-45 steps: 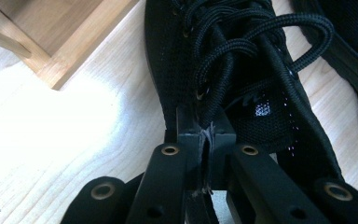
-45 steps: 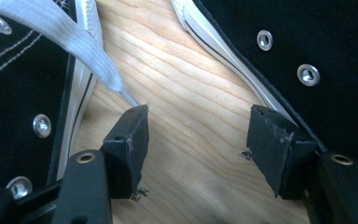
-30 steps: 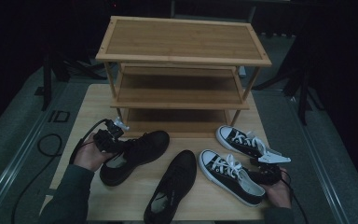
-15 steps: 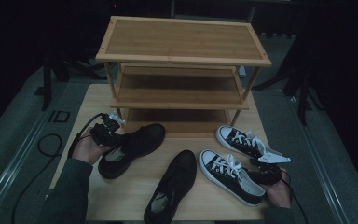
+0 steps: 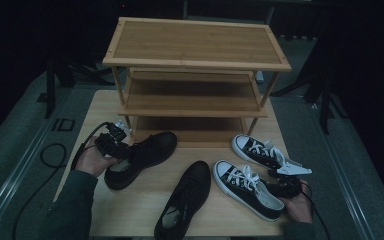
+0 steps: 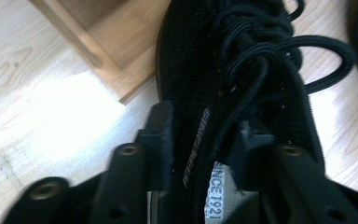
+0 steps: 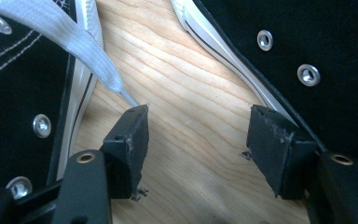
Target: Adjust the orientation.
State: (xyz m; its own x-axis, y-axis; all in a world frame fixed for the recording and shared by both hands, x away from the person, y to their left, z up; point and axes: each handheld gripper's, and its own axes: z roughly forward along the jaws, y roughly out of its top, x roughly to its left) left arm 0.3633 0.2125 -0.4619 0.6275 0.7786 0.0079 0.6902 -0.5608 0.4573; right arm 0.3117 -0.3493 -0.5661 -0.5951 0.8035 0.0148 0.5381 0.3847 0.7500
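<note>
Shifted slightly toward the rack's near-left leg since a second ago: black lace-up shoe (image 5: pixel 141 158) and left gripper (image 5: pixel 114 148) at its heel. Jaws just opened, now apart on either side of the shoe's collar (image 6: pixel 200 154), no longer pinching it. Resting on the wooden table (image 5: pixel 145 205), toe just beside the three-tier bamboo shoe rack (image 5: pixel 196 70), shelves bare. Right gripper (image 7: pixel 196 140) spread wide over bare wood between two black-and-white sneakers (image 5: pixel 247 189) (image 5: pixel 260 150). Second black shoe (image 5: pixel 185 200) lying at the table's near middle.
</note>
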